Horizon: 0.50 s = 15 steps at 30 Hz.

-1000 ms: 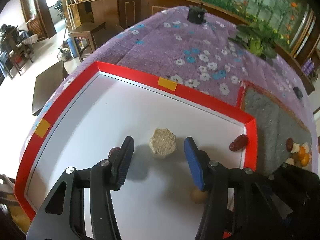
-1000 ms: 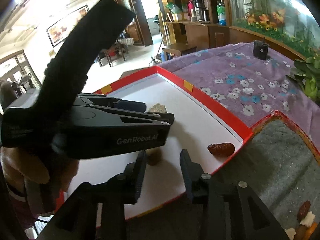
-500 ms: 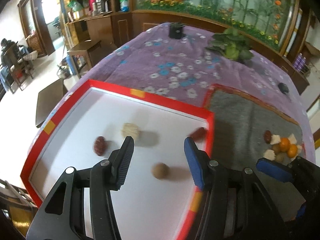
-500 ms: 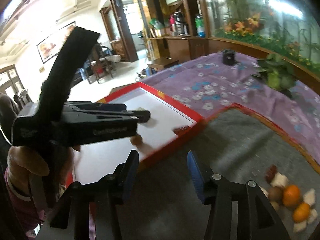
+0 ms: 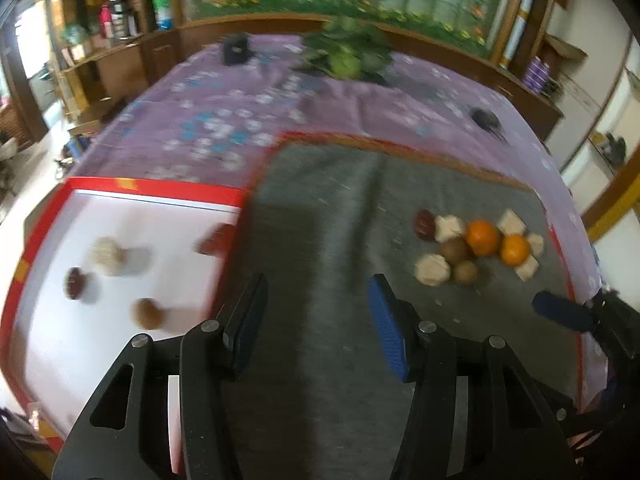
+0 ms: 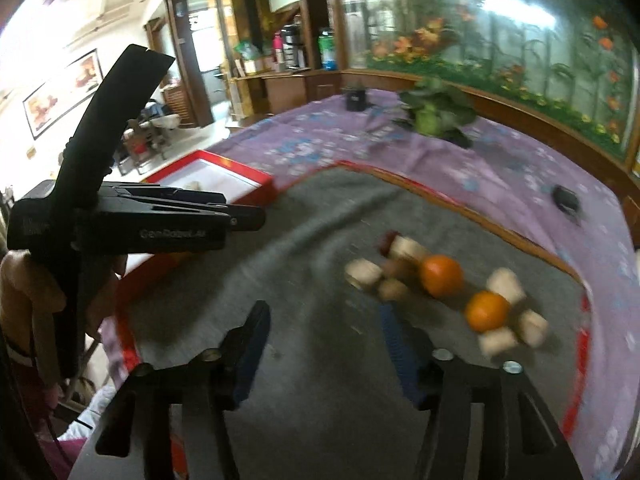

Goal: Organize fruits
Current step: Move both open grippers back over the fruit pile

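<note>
The left gripper [image 5: 316, 324] is seen with its jaws apart and nothing between them, held over the grey mat [image 5: 328, 208]. The right gripper [image 6: 324, 344] is likewise empty; its jaws have just been opening and stand wide above the same mat.

In the left wrist view, the fruit pile [image 5: 476, 246] lies on the mat at about two o'clock from the left gripper: two oranges [image 5: 483, 237] touching each other, brown round fruits, a dark red one at the pile's far left, and pale blocky pieces around them. At nine o'clock, the red-rimmed white tray [image 5: 132, 186] is seen just beside the mat; four items rest in it, well apart: a pale lump [image 5: 106, 255], a dark red piece [image 5: 75, 282], a brown ball [image 5: 148, 313] and a red piece [image 5: 216, 239] near the tray's right rim, all blurred.

Mat and tray are carried by a table under a purple flowered cloth [image 5: 224, 120]. A green plant [image 5: 348, 58] stands at twelve o'clock on the cloth. In the right wrist view, the left gripper's body is seen at nine o'clock, held by a hand [image 6: 24, 292].
</note>
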{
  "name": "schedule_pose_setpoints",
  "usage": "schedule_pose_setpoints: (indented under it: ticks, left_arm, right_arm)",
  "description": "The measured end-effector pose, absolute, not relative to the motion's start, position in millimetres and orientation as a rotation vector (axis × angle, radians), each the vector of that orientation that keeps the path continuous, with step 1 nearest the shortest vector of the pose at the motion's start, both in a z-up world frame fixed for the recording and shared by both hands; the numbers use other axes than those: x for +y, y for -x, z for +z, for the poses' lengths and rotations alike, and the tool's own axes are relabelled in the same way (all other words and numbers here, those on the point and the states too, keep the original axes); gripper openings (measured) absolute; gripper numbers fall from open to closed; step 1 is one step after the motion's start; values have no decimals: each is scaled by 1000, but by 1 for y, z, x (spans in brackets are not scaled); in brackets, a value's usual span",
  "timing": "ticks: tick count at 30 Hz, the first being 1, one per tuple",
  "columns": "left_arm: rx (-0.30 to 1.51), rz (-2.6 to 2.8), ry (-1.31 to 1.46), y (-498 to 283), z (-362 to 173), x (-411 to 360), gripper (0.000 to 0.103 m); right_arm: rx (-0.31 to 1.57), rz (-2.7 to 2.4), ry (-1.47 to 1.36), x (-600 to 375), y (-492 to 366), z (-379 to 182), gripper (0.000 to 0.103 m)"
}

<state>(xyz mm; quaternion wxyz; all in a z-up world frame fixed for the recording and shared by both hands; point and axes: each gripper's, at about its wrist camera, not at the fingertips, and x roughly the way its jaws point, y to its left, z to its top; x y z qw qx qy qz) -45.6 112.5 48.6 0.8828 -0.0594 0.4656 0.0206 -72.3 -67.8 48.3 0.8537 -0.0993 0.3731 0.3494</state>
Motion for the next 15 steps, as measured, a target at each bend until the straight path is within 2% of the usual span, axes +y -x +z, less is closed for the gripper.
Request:
schedule_pose_setpoints:
  ticks: [15]
  left_arm:
    - [1042, -134, -33, 15, 15, 51, 52]
  right_arm:
    - [828, 678, 49, -136, 57, 31, 63]
